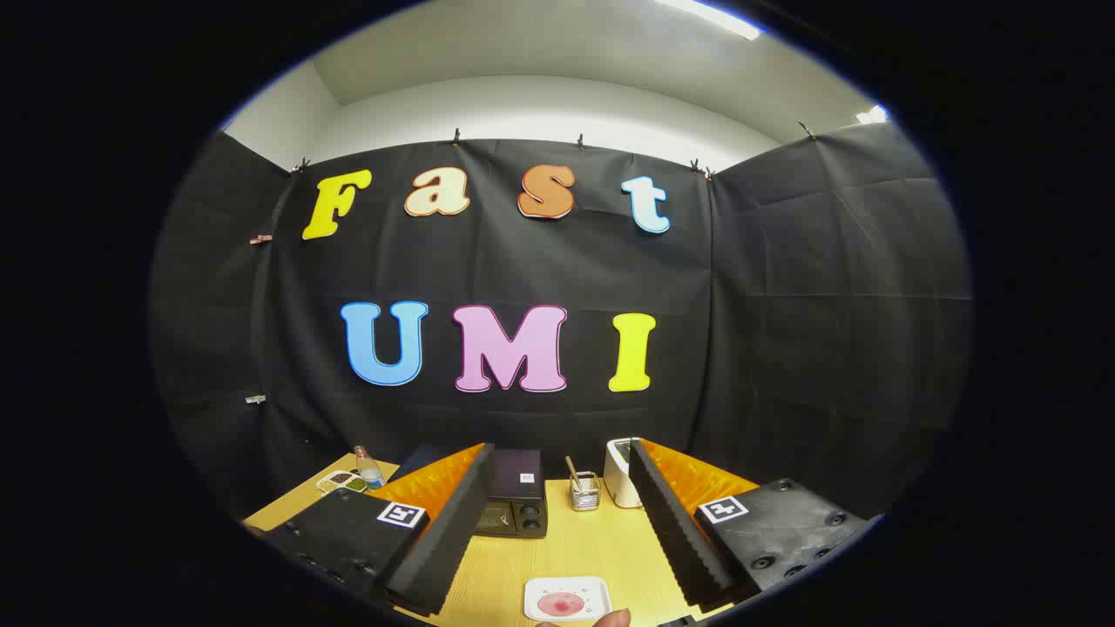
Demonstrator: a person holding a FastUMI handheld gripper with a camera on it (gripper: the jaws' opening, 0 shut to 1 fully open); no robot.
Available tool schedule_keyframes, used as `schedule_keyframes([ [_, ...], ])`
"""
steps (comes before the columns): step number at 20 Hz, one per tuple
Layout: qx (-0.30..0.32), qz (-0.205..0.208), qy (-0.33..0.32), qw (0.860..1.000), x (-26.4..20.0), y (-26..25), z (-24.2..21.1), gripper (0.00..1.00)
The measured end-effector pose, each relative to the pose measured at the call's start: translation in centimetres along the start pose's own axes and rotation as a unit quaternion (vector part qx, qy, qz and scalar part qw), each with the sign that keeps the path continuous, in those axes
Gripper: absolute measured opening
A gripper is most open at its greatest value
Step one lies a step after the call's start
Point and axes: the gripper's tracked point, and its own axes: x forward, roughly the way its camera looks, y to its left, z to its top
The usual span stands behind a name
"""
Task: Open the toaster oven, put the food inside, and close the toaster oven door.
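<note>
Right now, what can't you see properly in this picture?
- Black toaster oven, gripper view: one of the open fingers covers its near side, so I cannot tell whether the door is shut.
- Round pink food on the white square plate: too small to say what it is.
- White appliance: partly behind the other finger.
- Small clear bottle on the wooden table: contents too tiny to read.

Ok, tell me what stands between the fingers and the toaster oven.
Nothing visible. The gripper is open over bare table, and the toaster oven stands just beyond the fingers. The mesh holder sits beside the oven; the food plate lies nearer, between the fingers.
</note>
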Motion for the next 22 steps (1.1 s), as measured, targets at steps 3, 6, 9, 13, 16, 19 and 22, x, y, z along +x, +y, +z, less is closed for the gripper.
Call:
schedule_keyframes([
  [3, -0.002, 0.0, 0.003, 1.0, 0.0, 0.0, -0.2, 0.98],
  [6, -0.006, -0.002, 0.003, 1.0, 0.1, -0.1, -0.4, 0.97],
  [9, -0.005, -0.002, 0.003, 1.0, 0.1, -0.1, -0.2, 0.98],
  [13, -0.005, -0.005, 0.0, 1.0, 0.2, -0.3, 0.0, 0.98],
  [16, -0.007, -0.005, 0.001, 1.0, 0.3, -0.2, -0.2, 0.98],
  [19, -0.008, -0.003, 0.002, 1.0, 0.5, 0.2, -0.4, 0.98],
  [22, -0.006, -0.001, 0.005, 1.0, 0.9, 0.9, -0.8, 0.98],
])
